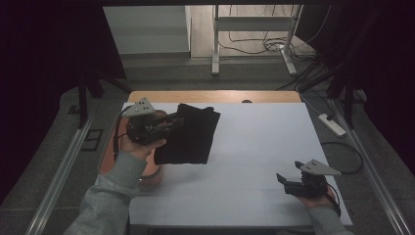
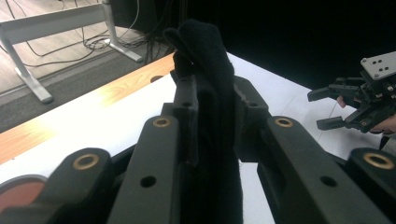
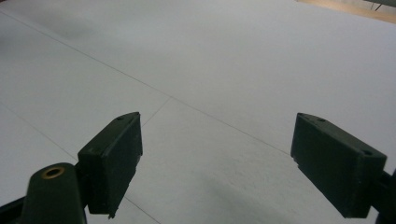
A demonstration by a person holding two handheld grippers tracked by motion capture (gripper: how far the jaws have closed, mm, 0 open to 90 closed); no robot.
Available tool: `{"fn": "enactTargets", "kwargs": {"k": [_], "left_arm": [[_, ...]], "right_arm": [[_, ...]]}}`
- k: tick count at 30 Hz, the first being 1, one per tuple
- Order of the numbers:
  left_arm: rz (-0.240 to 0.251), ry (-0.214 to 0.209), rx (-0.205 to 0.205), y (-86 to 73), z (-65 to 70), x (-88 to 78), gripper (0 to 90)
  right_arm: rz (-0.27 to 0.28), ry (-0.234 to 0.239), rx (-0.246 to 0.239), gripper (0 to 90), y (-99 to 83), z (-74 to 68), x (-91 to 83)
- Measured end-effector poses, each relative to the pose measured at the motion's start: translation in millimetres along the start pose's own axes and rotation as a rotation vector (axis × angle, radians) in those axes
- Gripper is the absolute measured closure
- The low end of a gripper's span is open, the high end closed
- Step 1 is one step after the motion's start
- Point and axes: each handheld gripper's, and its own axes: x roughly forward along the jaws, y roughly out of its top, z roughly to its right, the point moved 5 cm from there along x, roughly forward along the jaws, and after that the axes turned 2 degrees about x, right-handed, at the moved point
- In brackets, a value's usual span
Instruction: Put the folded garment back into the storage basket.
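Observation:
A black cloth (image 1: 191,134) lies on the white table top (image 1: 254,147) at the left of the high view. My left gripper (image 1: 177,121) is shut on the cloth's left edge and holds it up; in the left gripper view the pinched black cloth (image 2: 208,56) sticks up between the closed jaws of the left gripper (image 2: 212,100). My right gripper (image 1: 283,180) hovers over the table's near right, open and apart from the cloth. In the right gripper view the right gripper (image 3: 217,154) has its jaws wide apart with bare white table (image 3: 224,70) between them.
An orange round object (image 1: 149,171) lies under the left forearm at the table's left edge. A bare wooden strip (image 1: 215,96) runs along the far edge. A white power strip (image 1: 333,125) and cables lie on the floor to the right. A metal frame (image 1: 254,34) stands behind.

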Motion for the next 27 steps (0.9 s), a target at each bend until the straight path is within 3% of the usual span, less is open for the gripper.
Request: {"fn": "enactTargets", "kwargs": {"k": [11,27], "left_arm": [[0.000,0.024,-0.017,-4.1,-7.3,-13.5,74.5],[0.021,0.063,-0.020,2.5,-18.0,-34.5,74.5]], "right_arm": [[-0.001,-0.003,0.000,17.4,0.0,0.3,0.0],[-0.004,-0.008,0.001,17.6,-0.5,1.1,0.4]]}}
